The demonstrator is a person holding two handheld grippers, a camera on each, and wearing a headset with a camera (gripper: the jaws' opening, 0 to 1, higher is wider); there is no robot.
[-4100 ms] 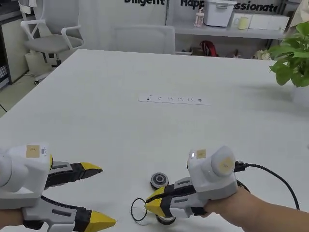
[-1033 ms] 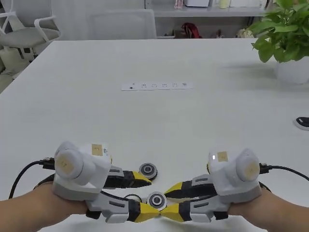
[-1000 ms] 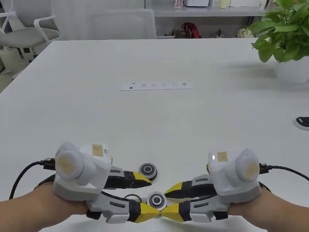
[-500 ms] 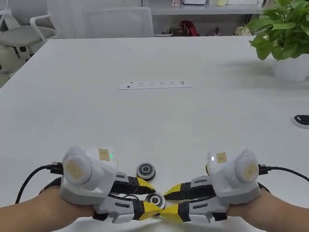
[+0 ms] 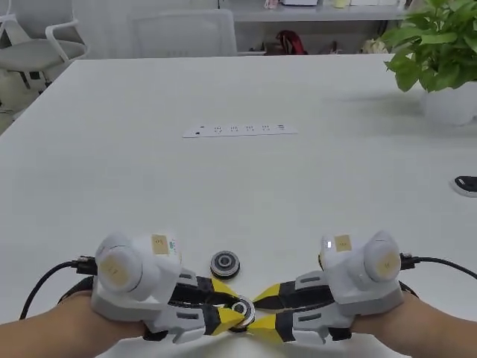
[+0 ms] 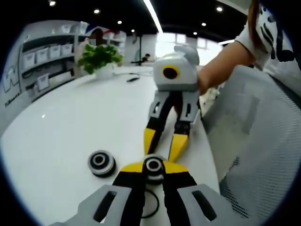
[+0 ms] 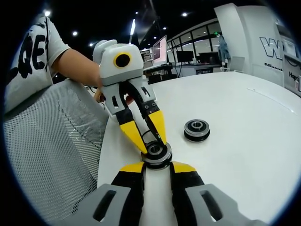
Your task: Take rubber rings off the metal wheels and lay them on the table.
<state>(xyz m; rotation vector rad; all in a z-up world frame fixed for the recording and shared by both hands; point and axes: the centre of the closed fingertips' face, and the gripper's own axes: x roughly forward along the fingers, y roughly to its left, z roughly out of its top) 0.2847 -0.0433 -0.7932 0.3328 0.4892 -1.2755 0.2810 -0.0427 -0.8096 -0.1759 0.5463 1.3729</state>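
We're in an office, a meeting room: a long white conference table [image 5: 313, 186] with a power strip [image 5: 238, 130] lying at twelve o'clock, a white swivel chair [image 5: 37, 45] at eleven and a potted plant [image 5: 436, 52] at two. Shelving [image 5: 328, 13] runs along the far wall. In the right gripper view there are desk monitors [image 7: 186, 56], big wall lettering [image 7: 277, 47] and a mesh chair back [image 7: 51, 141] at nine.
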